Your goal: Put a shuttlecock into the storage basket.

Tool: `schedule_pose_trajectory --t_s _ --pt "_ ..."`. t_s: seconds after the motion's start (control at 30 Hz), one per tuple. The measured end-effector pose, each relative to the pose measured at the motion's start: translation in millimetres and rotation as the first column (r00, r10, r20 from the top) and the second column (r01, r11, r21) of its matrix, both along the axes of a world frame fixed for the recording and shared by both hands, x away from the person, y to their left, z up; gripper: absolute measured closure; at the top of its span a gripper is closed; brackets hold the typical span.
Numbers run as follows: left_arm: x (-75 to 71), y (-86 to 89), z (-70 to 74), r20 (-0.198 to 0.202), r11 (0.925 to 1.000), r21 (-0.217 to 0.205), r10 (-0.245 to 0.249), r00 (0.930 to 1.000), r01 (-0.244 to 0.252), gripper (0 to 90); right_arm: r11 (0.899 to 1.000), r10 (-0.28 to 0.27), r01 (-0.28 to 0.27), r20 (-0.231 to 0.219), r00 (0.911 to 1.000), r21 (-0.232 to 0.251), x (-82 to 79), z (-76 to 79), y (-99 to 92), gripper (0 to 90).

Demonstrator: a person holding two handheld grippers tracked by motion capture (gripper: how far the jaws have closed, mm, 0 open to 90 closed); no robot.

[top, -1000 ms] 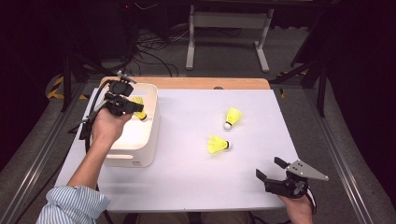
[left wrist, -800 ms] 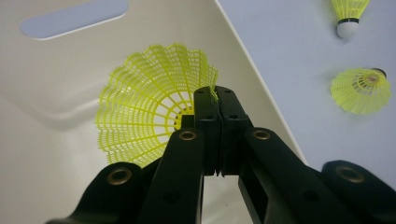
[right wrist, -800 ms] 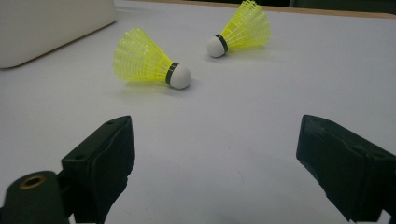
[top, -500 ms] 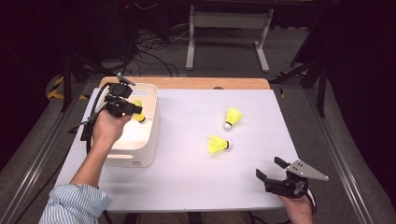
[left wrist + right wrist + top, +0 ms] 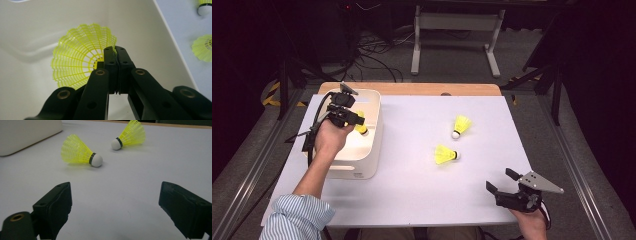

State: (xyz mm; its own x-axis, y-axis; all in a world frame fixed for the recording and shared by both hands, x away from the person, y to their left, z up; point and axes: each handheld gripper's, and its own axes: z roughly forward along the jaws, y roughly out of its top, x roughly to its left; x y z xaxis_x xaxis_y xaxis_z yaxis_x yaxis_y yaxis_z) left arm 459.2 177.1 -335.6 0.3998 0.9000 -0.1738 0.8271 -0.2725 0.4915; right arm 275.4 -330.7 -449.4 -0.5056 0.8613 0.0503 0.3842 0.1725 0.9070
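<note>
Dark workshop floor with trailing cables and a metal frame stand lies behind a white desk point(image 5: 412, 190) with a wooden strip along its far edge.

Item 1: cream bin point(image 5: 374, 150), open-topped, at the desk's left side; its pale inner wall point(image 5: 140, 22) shows in the left gripper view.

Item 2: left tool point(image 5: 357, 120), held in the person's left hand point(image 5: 329, 137), positioned over the bin's opening. Jaws are pressed together on the rim of a yellow mesh skirt.

Item 3: held shuttlecock point(image 5: 80, 56), yellow, pinched by the edge of its skirt, open end facing the camera, inside the bin. From the high view it appears as a yellow shape with a white cork point(image 5: 362, 129) just beside the jaws.

Item 4: near shuttlecock point(image 5: 444, 155), yellow with white cork and black band, lying on its side on the desk, right of the bin; also seen at point(image 5: 81, 152).

Item 5: far shuttlecock point(image 5: 460, 126), same make, lying near the previous one, apart from it; also seen at point(image 5: 130, 135).

Item 6: right tool point(image 5: 507, 181), in the right hand at the desk's near right corner, jaws wide apart with nothing between them, pointing toward the two loose shuttlecocks.

Item 7: striped sleeve point(image 5: 297, 220) on the left forearm.
</note>
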Motion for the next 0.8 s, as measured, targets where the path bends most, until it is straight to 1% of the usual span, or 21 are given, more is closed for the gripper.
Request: schedule_pose_trajectory --t_s 0.03,0.33,0.4,0.57,0.8 --pt "0.7 0.6 -0.7 -0.001 1.0000 0.006 -0.005 1.0000 0.005 88.7 1.000 -0.001 0.001 -0.001 1.0000 0.001 0.0 0.0 -0.1 12.3" --pt "4.3 1.1 -8.8 -0.018 0.9999 0.005 0.009 0.9998 -0.009 88.7 1.000 -0.002 0.002 -0.001 1.0000 0.003 0.0 0.0 0.0 12.3" --pt "4.9 1.3 -9.8 -0.023 0.9999 0.009 0.005 0.9997 -0.005 88.5 1.000 -0.001 0.001 -0.002 1.0000 0.003 -0.1 0.0 0.0 12.3" --pt "5.0 0.7 -11.1 -0.023 0.9999 0.013 0.003 0.9997 -0.002 87.4 1.000 -0.001 0.001 -0.002 1.0000 0.003 0.0 0.0 -0.1 12.3" --pt "5.3 1.2 -12.1 -0.032 0.9998 0.019 0.003 0.9995 -0.002 86.9 1.000 -0.001 0.001 -0.001 1.0000 0.003 0.0 0.1 -0.1 12.3"
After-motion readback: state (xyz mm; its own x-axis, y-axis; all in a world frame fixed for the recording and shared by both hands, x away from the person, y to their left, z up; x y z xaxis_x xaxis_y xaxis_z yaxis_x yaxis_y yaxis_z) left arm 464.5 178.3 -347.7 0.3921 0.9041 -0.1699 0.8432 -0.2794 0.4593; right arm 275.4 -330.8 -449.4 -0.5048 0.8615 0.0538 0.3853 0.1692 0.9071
